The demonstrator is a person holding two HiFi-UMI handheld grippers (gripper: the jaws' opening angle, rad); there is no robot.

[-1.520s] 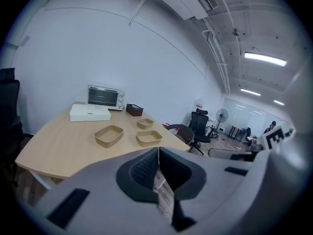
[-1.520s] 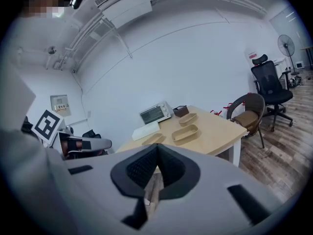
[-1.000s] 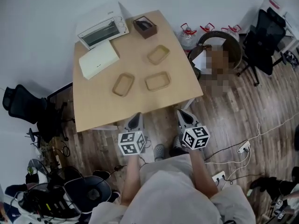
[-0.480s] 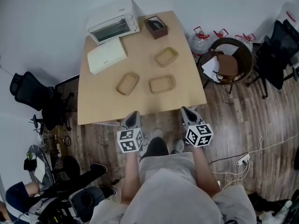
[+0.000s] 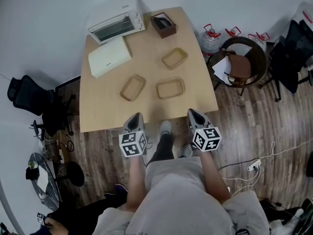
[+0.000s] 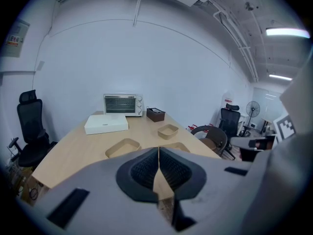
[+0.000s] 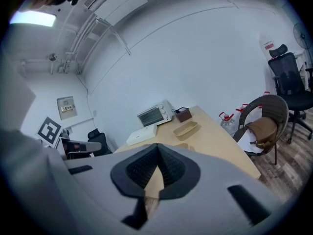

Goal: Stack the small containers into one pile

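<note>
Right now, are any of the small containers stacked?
No, the three containers sit apart on the table, none nested in another.

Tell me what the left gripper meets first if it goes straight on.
Likely the near left container, grazing its right rim; the left gripper aims near the gap beside the near right container, and its height is unclear.

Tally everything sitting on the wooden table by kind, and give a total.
small tan containers: 3
white toaster oven: 1
white flat box: 1
dark brown box: 1
Total: 6
</note>
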